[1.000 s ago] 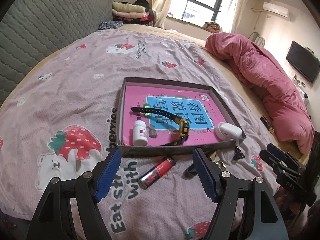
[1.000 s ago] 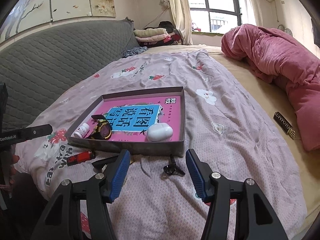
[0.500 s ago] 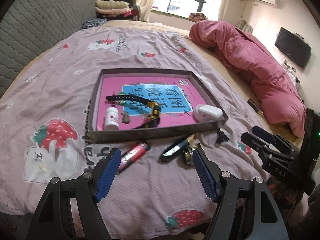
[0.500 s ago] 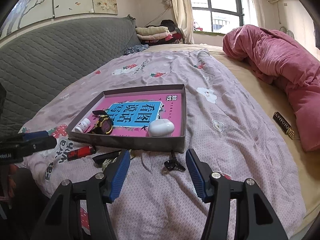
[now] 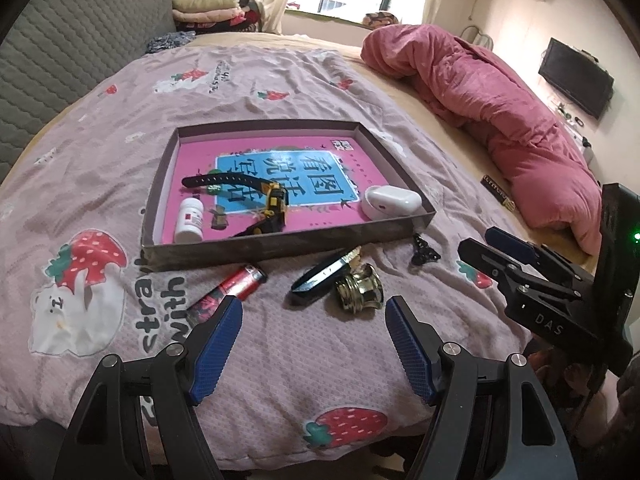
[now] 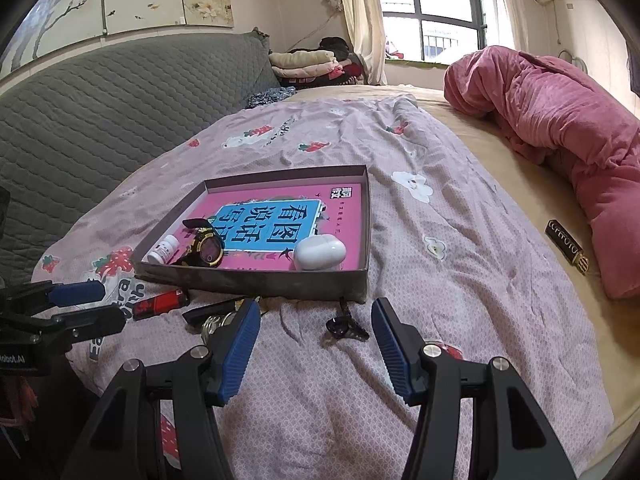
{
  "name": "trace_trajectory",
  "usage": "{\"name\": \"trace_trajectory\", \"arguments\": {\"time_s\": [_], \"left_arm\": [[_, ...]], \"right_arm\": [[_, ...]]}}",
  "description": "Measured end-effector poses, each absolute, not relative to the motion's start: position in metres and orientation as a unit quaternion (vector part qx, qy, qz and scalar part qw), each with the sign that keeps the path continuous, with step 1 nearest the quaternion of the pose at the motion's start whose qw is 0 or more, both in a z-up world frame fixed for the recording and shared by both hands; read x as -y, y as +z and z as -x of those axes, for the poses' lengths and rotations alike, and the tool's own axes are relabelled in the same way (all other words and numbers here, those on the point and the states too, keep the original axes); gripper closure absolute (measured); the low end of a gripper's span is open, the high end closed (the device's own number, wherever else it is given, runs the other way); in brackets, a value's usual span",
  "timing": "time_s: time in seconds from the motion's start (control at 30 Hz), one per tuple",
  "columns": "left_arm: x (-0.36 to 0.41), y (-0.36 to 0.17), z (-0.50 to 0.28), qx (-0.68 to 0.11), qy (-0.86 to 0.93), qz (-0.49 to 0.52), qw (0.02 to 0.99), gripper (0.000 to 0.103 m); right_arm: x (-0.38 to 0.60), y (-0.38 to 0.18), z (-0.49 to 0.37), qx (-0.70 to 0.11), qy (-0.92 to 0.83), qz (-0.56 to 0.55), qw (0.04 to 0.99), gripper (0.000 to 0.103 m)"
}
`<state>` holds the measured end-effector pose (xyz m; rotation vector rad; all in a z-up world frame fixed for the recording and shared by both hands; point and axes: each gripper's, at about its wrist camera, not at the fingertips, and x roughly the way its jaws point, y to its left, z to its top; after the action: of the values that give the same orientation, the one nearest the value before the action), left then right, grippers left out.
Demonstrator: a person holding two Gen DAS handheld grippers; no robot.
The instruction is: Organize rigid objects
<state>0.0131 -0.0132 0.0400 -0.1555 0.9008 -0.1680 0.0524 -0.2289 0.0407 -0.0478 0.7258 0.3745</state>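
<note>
A shallow box lid (image 5: 280, 245) (image 6: 256, 280) with a pink printed floor lies on the bedspread and holds a white pill bottle (image 5: 189, 221), a black-and-yellow watch (image 5: 272, 204) (image 6: 204, 246) and a white earbud case (image 5: 391, 201) (image 6: 320, 253). On the cloth in front of it lie a red lighter (image 5: 228, 290) (image 6: 160, 304), a black pen-like stick (image 5: 324, 276), a brass fitting (image 5: 359, 289) and a small black clip (image 5: 425, 250) (image 6: 345, 326). My left gripper (image 5: 314, 316) hovers open just short of the stick and the fitting. My right gripper (image 6: 316, 320) stands open right before the clip.
A rumpled pink duvet (image 5: 500, 120) lies along the right side of the bed. A small dark box with gold print (image 6: 567, 246) rests beside it. Folded clothes (image 6: 308, 63) are stacked by the window, and a grey quilted headboard (image 6: 100, 108) runs along the left.
My left gripper has swung rightward along the front of the box, from over the lighter to in front of the stick and brass fitting. The right gripper has stayed still.
</note>
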Motion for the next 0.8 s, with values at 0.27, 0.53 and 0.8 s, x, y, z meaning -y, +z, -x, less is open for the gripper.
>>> {"name": "trace_trajectory", "arguments": {"time_s": [0.27, 0.53, 0.8], "left_arm": [[0.026, 0.035, -0.012, -0.442, -0.088, 0.077, 0.889, 0.028], [0.038, 0.029, -0.011, -0.456, -0.099, 0.071, 0.882, 0.028], [0.041, 0.023, -0.013, -0.466, -0.099, 0.075, 0.876, 0.028]], "right_arm": [[0.229, 0.038, -0.052, -0.359, 0.185, 0.03, 0.914, 0.046], [0.228, 0.036, -0.053, -0.361, 0.186, 0.031, 0.913, 0.046], [0.228, 0.032, -0.056, -0.371, 0.183, 0.033, 0.91, 0.046]]}}
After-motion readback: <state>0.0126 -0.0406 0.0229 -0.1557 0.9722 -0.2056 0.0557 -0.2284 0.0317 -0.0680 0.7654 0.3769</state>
